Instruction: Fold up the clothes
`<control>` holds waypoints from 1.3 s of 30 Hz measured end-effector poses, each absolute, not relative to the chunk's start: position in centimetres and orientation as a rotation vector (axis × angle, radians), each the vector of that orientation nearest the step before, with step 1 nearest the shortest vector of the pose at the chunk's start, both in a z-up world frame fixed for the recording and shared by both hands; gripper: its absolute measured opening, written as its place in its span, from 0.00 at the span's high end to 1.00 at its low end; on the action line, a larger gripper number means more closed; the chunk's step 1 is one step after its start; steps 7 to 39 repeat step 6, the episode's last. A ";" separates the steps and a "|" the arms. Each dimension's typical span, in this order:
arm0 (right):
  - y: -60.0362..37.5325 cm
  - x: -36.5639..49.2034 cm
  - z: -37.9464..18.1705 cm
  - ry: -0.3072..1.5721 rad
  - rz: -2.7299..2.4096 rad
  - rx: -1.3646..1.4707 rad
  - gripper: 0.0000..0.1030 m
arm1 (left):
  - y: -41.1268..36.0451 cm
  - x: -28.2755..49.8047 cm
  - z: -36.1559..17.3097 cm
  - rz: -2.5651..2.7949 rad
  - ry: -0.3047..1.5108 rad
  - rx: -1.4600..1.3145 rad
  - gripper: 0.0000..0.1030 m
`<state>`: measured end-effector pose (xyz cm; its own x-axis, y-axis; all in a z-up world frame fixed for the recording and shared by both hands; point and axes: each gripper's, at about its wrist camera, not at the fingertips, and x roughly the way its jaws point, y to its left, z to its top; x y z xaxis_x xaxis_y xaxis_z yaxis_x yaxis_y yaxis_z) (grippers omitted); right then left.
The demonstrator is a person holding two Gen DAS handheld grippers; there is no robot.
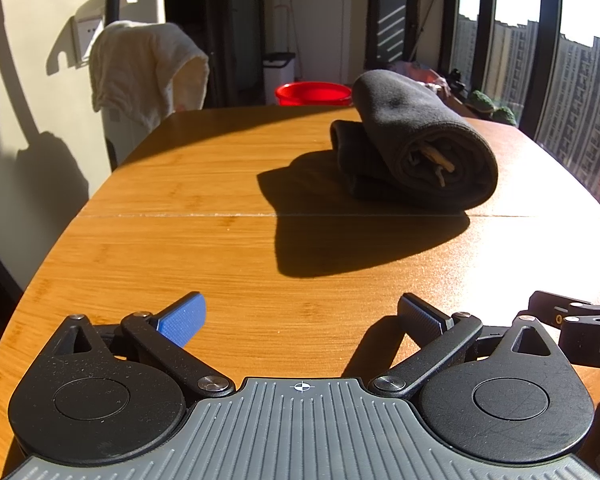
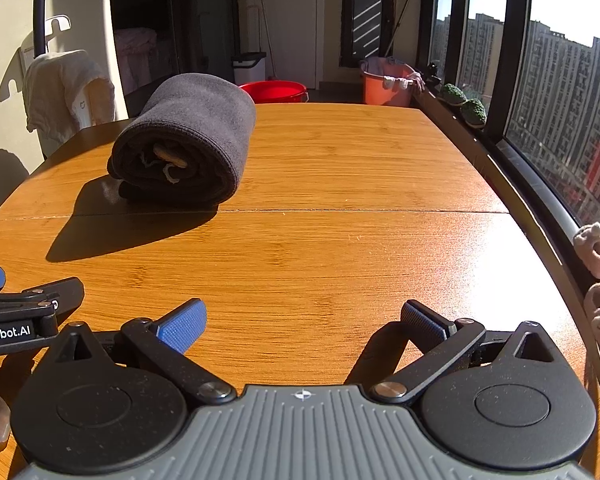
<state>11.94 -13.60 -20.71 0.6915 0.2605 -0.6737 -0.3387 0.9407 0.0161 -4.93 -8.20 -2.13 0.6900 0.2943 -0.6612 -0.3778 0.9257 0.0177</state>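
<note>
Both tools hover low over the near part of the wooden table (image 1: pixel 180 200), side by side. The left gripper (image 1: pixel 300 320) and right gripper (image 2: pixel 304 322) are spread wide, grasping nothing. The dark rolled garment (image 1: pixel 416 148) lies farther off, mid-table, with bare wood all round it.

Both cameras sit low over the near edge of the desk (image 1: pixel 220 184), facing along it toward the far door. The left view looks from the left, the right from beside it — both share the rolled dark cloth (image 2: pixel 188 140) and red tub (image 2: pixel 274 91).
</note>
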 end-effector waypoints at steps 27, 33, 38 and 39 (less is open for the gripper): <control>-13.5 12.0 -20.7 0.734 0.347 -0.111 0.00 | -8.2 -4.9 -2.1 0.375 0.718 -0.123 0.00; -13.5 12.0 -20.7 0.734 0.347 -0.111 0.00 | -8.2 -4.9 -2.1 0.375 0.718 -0.123 0.00; -13.5 12.0 -20.7 0.734 0.347 -0.111 0.00 | -8.2 -4.9 -2.1 0.375 0.718 -0.123 0.00; -13.5 12.0 -20.7 0.734 0.347 -0.111 0.00 | -8.2 -4.9 -2.1 0.375 0.718 -0.123 0.00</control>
